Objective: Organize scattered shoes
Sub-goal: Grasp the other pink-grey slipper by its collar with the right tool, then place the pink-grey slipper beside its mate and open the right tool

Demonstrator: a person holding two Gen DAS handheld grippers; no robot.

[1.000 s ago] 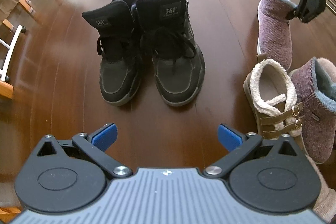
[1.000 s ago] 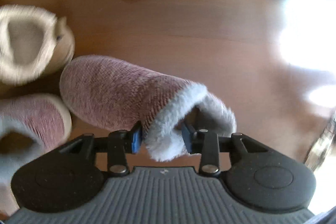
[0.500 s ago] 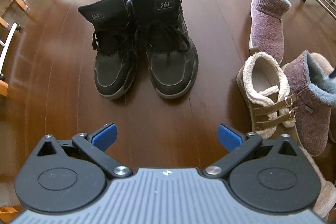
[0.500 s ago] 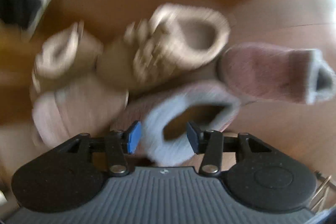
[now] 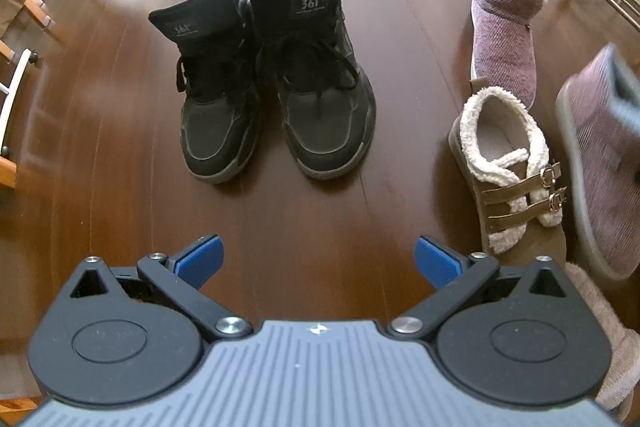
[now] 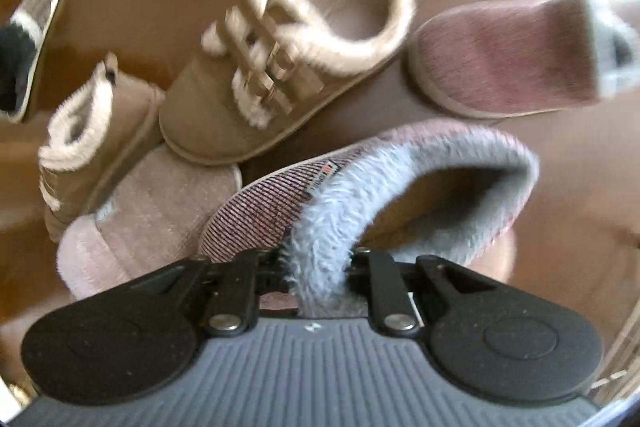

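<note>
One purple slipper (image 6: 360,187) hangs from the right gripper (image 6: 316,267), whose fingers have just closed tight on its grey fleece collar, toe pointing toward its mate (image 6: 512,55) lying just beyond on the floor (image 5: 320,219); the left gripper (image 5: 318,261) waits wide open and empty.
</note>
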